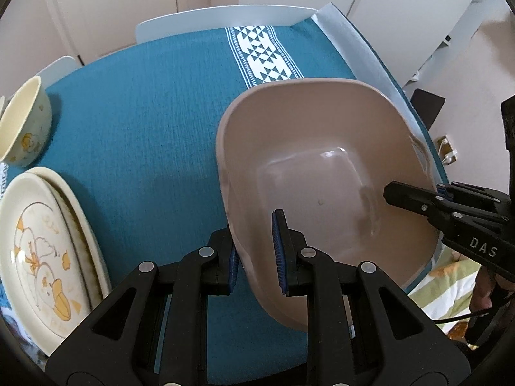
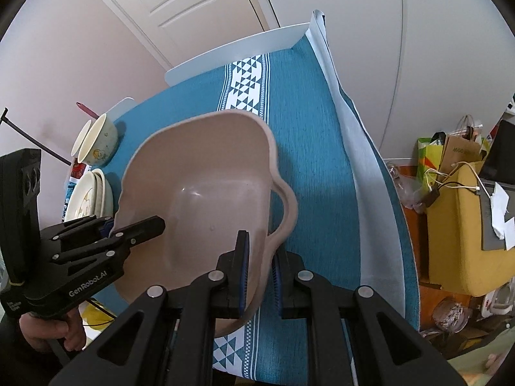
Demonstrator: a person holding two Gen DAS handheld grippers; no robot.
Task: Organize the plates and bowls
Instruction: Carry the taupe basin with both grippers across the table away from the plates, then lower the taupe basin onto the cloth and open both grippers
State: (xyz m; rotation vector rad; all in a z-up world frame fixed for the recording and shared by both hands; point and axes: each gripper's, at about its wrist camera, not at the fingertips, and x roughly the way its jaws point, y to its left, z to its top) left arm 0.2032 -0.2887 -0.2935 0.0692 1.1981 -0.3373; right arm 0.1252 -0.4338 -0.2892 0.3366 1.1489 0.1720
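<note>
A large beige plastic basin is held over the teal tablecloth. My left gripper is shut on its left wall, one finger inside and one outside. My right gripper is shut on the opposite wall next to the basin's handle. The basin is empty. Two cream duck-print plates lie stacked at the table's left edge, with a cream bowl behind them. Both also show in the right wrist view: the plates and the bowl.
A white patterned runner crosses the cloth. White chair backs stand at the far edge. To the right of the table are a yellow seat, bags and clutter on the floor.
</note>
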